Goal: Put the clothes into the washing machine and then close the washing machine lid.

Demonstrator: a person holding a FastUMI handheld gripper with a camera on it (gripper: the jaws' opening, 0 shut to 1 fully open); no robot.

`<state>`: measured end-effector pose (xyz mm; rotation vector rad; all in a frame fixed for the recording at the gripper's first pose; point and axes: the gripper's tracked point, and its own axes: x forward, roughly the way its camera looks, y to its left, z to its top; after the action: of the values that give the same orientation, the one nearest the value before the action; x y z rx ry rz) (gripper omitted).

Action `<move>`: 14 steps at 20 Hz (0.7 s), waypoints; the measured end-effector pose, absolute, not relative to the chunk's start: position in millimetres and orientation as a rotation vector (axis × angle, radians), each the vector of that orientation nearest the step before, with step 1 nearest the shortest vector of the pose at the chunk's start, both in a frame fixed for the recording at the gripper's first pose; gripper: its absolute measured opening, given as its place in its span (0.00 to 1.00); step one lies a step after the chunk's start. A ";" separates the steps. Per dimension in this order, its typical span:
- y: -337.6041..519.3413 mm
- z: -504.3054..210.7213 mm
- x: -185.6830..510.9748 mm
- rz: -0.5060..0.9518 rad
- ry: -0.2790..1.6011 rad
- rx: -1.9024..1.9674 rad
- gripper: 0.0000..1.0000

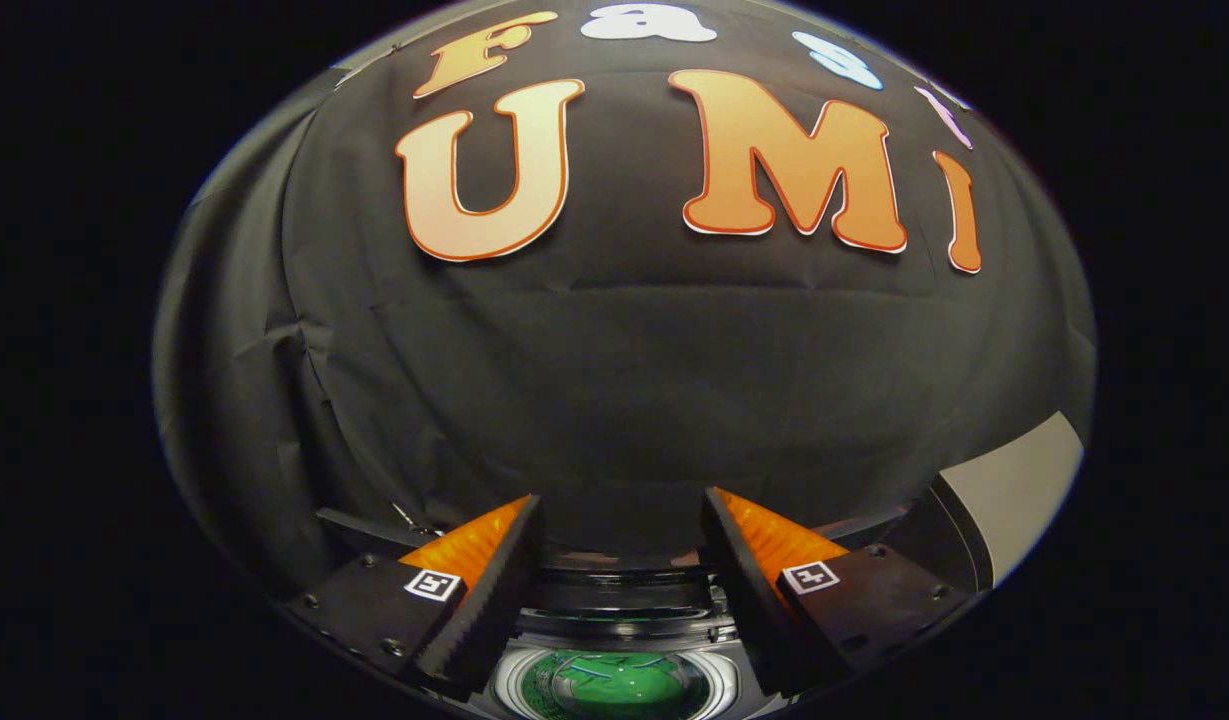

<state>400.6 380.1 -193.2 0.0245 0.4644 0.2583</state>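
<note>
My gripper point(619, 520) is open, its two orange-and-black fingers point(494, 575) spread wide with nothing between them. It is held high and points at the black booth wall. Below and between the fingers I see the top of the washing machine point(624, 620), dark with a round silver-rimmed drum opening. Green cloth point(614, 690) lies inside the drum. The raised lid point(1014, 490), a pale grey panel, stands to the right beyond the right finger.
The black cloth wall rises just beyond the machine and fills the space ahead. A dark edge of the machine's frame point(364, 525) shows to the left of the left finger.
</note>
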 end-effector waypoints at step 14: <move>364.7 -198.1 326.7 0.255 0.375 0.028 1.00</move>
<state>326.7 364.7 -198.1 0.0276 0.3750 0.2548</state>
